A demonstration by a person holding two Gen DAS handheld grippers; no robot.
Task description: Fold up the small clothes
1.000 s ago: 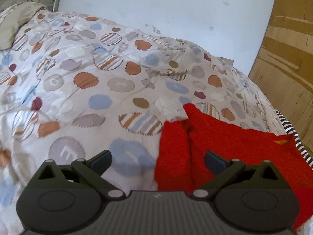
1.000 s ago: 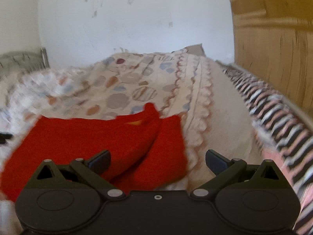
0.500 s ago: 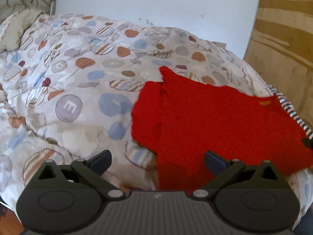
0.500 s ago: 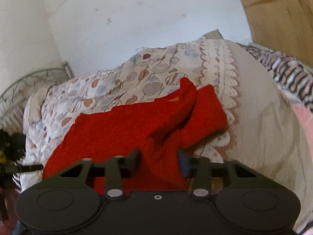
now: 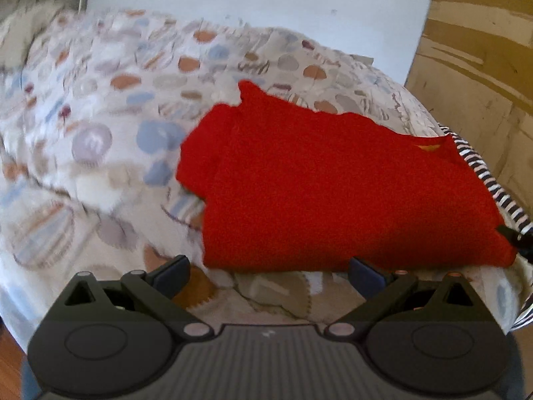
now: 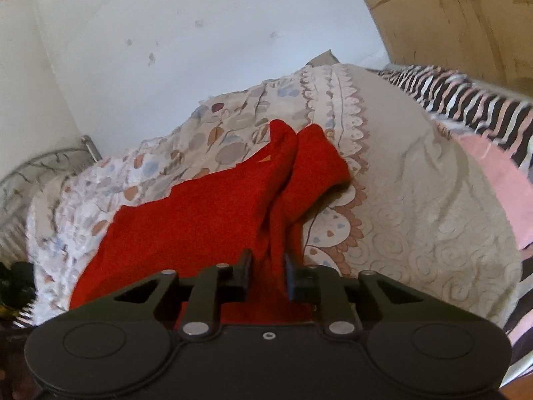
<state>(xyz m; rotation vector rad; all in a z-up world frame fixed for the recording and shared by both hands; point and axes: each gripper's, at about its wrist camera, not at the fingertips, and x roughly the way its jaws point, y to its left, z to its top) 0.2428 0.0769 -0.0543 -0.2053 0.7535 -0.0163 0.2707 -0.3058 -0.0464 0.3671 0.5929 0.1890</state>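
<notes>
A small red shirt (image 5: 333, 186) lies spread on the patterned bedspread (image 5: 100, 140). In the left wrist view my left gripper (image 5: 269, 271) is open and empty, just short of the shirt's near hem. In the right wrist view my right gripper (image 6: 266, 271) is shut on the red shirt (image 6: 200, 213), pinching a fold of its near edge between the fingers. The shirt's sleeve (image 6: 316, 163) lies beyond it. The right gripper's tip (image 5: 516, 238) shows at the shirt's right corner in the left wrist view.
The bed has a dotted quilt with a beige scalloped border (image 6: 416, 200). A black-and-white striped cloth (image 6: 466, 100) lies along the far right side. A wooden panel (image 5: 483, 50) and a white wall (image 6: 200, 50) stand behind. A metal bed frame (image 6: 40, 166) is at left.
My right gripper closed on the shirt's edge and lifted back. My left gripper drew back from over the shirt to just before its hem, still open.
</notes>
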